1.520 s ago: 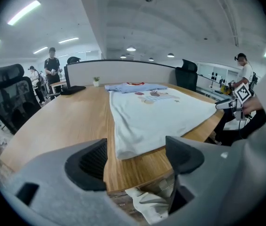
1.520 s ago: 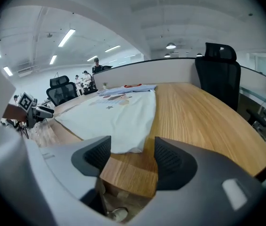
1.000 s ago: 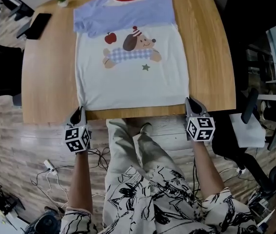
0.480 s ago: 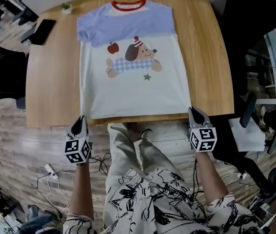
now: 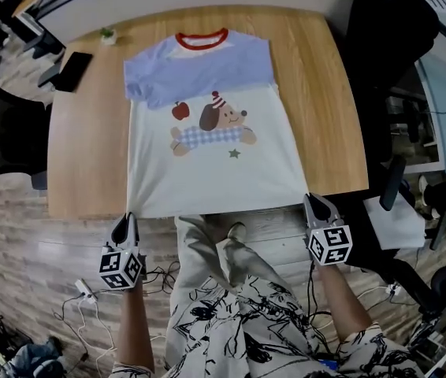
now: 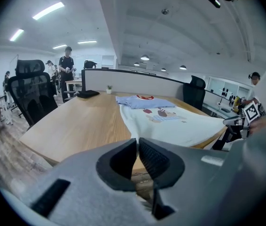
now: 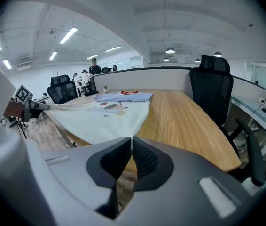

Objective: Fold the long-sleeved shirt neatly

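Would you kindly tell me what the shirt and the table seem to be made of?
Shirt: soft matte knit, probably cotton; it lies limp and pulls into points at its hem corners.
Table: wood or wood-look laminate, satin finish; grain streaks show.

Corners hiding
The shirt (image 5: 215, 172)'s two near corners are lying hidden inside the left gripper (image 5: 128, 219) and the right gripper (image 5: 310, 201).
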